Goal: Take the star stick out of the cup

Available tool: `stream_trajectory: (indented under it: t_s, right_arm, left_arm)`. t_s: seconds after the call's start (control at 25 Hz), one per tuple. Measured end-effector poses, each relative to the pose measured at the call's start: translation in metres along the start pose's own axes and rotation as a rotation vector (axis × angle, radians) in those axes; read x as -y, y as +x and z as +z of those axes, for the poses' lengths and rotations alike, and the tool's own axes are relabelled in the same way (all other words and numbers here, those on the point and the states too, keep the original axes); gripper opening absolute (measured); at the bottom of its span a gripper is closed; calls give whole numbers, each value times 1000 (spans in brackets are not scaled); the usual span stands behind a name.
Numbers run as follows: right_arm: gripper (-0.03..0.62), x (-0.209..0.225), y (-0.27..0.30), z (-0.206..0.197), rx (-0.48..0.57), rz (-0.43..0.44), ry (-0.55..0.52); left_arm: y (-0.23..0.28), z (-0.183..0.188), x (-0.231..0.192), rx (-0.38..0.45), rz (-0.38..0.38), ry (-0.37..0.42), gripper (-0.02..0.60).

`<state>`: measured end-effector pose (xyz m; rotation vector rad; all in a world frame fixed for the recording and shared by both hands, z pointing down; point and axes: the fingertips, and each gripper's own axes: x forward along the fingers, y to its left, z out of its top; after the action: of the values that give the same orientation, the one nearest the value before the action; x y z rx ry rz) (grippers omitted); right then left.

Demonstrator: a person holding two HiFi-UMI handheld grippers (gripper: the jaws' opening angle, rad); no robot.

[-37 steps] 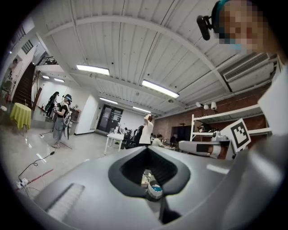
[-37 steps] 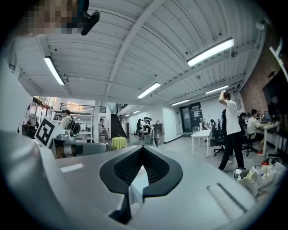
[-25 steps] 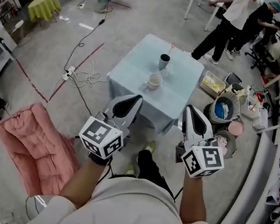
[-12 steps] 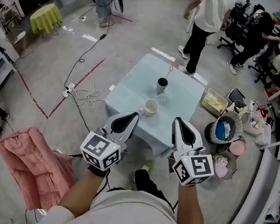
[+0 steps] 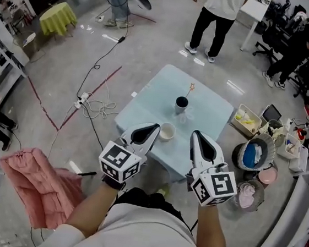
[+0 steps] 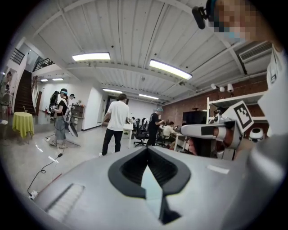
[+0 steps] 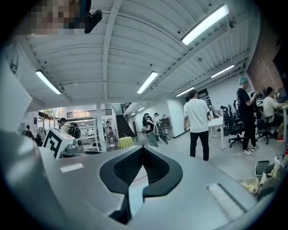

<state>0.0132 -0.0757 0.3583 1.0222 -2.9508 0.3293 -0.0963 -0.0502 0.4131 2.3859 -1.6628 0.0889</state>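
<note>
In the head view a small light-blue table [image 5: 145, 111] stands on the floor ahead of me. A dark cup [image 5: 182, 102] sits near its middle, and the thin star stick [image 5: 192, 88] leans out of it to the upper right. My left gripper [image 5: 153, 126] hangs over the table's near edge, shut and empty. My right gripper [image 5: 196, 134] is level with it, also shut with nothing held. Both are well short of the dark cup. The left gripper view shows its jaws [image 6: 146, 150] closed tip to tip, and the right gripper view shows the same [image 7: 143, 148].
A white cup [image 5: 167, 131] stands on the table between my grippers. Bins and tubs [image 5: 253, 153] crowd the floor to the right, a pink cloth [image 5: 26, 180] lies at the left, and cables [image 5: 93, 105] trail beside the table. A person [image 5: 214, 16] stands beyond it.
The view has shifted, and the table now sits lower and closer to my grippers. Both grippers have risen toward its near edge and stayed shut. The person beyond the table has walked farther off.
</note>
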Motion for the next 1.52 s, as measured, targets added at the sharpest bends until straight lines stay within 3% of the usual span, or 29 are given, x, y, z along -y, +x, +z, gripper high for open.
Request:
stream_trajectory:
  t_s: [0.28, 0.6, 1.08, 1.52]
  right_arm:
    - [11, 30, 30, -8, -11, -29, 12]
    - [11, 77, 87, -27, -43, -135, 21]
    - [11, 132, 170, -73, -157, -273, 73]
    - [11, 178, 199, -117, -213, -346, 142]
  left_arm:
    - [53, -21, -26, -67, -59, 10, 6]
    - [133, -44, -71, -129, -132, 26, 6]
    - [256, -118, -132, -307, -324, 30, 8]
    - [335, -193, -151, -446, -356, 29, 51]
